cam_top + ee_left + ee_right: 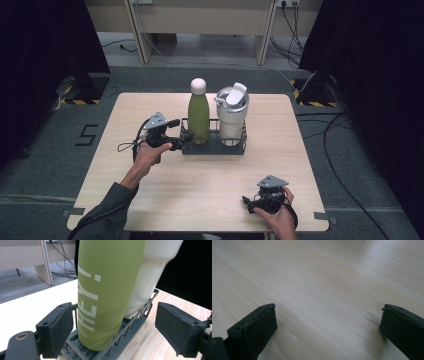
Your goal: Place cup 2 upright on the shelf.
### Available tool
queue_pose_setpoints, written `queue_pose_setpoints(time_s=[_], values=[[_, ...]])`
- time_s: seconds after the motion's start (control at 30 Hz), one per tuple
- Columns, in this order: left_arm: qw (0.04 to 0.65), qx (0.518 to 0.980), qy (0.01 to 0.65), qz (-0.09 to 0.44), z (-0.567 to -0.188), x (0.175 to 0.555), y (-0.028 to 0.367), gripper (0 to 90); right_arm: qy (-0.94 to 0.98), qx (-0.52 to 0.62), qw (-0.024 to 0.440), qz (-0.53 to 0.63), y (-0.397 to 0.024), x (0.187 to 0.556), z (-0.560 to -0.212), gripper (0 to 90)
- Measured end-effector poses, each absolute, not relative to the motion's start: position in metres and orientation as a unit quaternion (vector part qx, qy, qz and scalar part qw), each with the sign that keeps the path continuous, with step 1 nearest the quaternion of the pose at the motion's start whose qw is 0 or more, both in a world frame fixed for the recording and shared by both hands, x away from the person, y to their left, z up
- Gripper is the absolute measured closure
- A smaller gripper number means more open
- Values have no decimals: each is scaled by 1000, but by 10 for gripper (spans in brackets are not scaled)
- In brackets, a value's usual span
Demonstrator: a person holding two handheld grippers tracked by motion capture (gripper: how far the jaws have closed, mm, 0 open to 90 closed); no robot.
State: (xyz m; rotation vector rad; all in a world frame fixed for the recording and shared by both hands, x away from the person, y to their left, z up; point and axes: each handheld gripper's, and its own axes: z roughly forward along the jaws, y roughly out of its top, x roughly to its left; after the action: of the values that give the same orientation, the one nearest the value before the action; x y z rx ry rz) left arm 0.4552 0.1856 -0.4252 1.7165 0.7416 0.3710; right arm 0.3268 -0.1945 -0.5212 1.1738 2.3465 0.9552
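I have the left gripper (184, 136) beside the green bottle (198, 117), which stands upright in the dark wire rack (212, 148) at the middle of the table (200, 175), touching the white tumbler (231, 117); its jaws stand apart on either side of the bottle's lower body and hold nothing. The bottle looks like smooth, hard metal, so I judge it slippery and possibly heavy, best squeezed squarely across the straight body. My right gripper (248, 202) rests wide open on the table, empty.
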Motion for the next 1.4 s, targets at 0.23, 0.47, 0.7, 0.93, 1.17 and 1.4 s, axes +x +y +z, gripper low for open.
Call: queue_pose_setpoints(time_s=[0.23, 0.47, 0.7, 0.93, 1.17, 1.4], values=[[583, 734, 313, 155, -426, 447, 187, 147, 828, 414, 174, 337, -195, 327, -521, 13], [582, 737, 306, 155, -426, 438, 188, 147, 828, 411, 176, 338, -195, 327, -521, 13], [582, 739, 304, 150, -431, 431, 190, 148, 826, 416, 174, 338, -194, 326, -521, 13], [582, 742, 298, 145, -433, 426, 190, 148, 827, 415, 175, 338, -194, 327, -521, 13], [583, 746, 291, 140, -436, 418, 188, 148, 826, 416, 174, 338, -194, 326, -521, 13], [581, 749, 286, 139, -440, 411, 188, 148, 826, 416, 174, 338, -194, 327, -521, 13]])
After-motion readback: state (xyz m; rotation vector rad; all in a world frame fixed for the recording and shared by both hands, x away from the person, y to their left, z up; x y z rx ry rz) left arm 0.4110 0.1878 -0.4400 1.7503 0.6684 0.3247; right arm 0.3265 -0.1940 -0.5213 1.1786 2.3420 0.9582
